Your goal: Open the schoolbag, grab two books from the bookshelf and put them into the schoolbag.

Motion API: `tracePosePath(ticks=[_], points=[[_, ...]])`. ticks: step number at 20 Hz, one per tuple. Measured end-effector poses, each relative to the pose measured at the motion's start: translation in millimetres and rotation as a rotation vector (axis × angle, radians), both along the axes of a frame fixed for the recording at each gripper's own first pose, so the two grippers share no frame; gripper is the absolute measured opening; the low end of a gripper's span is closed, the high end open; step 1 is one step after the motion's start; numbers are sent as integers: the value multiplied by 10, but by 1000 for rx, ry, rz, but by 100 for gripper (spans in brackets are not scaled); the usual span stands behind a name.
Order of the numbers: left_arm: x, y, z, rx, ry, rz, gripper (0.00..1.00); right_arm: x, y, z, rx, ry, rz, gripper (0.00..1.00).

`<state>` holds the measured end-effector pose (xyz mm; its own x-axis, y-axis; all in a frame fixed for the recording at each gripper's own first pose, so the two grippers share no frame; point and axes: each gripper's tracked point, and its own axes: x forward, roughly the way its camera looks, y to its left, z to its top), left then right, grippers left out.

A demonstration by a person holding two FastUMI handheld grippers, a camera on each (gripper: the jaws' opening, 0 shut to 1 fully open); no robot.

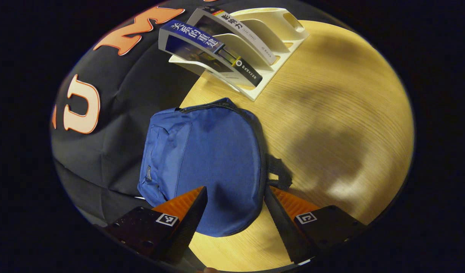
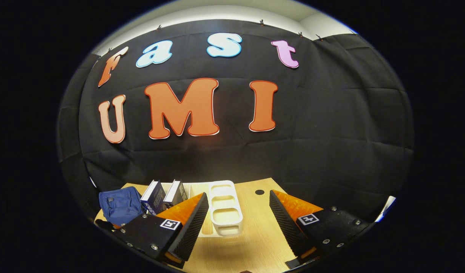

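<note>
Left tongs spread wide, right tongs spread wide

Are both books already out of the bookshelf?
No, both books stand in the white bookshelf beyond the closed blue schoolbag.

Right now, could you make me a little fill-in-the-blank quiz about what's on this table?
1. The bag lying on the table is ____ in colour.
2. The rack holds ____ books.
3. The bag's zip is ____.
4. The left gripper hangs over the bag with its fingers ____.

Missing words: blue; two; closed; open
</note>
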<state>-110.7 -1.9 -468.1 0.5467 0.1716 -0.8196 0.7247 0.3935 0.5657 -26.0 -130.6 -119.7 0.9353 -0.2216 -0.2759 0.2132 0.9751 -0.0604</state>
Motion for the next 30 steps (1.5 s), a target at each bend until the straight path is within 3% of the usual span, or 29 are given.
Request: tracePosePath(ticks=[6,11,14,15,16,18,19,21,22,23,24,27,30], points=[[31,13,136,-13,3,5,96,61,72,-81,16,13,5,96],[293,36,396,-11,-89,4,95,62,80,-166,33,21,-3,97],[264,56,218,3,-55,-10,94,51,60,-260,75,37,-15,96],[285,52,172,20,-58,-29,87,54,51,-273,86,40,-20,96],[316,38,142,30,-71,-50,92,50,38,-275,92,41,-26,96],[372,44,165,61,-95,-90,53,48,0,-264,85,40,-39,97],[397,38,198,59,-102,-86,48,59,-7,-254,80,37,-41,97],[478,48,219,48,-99,-67,27,72,8,-251,77,36,-42,97],[496,86,196,63,-81,-66,8,70,18,-263,80,38,-39,97],[581,95,206,75,-95,-75,18,77,43,-279,83,41,-34,96],[601,100,273,82,-102,-95,6,86,68,-289,85,44,-27,96],[643,93,404,38,-74,-95,1,124,139,-262,77,37,-15,96],[746,143,548,-21,-18,-40,0,176,236,-211,88,21,-4,96]])
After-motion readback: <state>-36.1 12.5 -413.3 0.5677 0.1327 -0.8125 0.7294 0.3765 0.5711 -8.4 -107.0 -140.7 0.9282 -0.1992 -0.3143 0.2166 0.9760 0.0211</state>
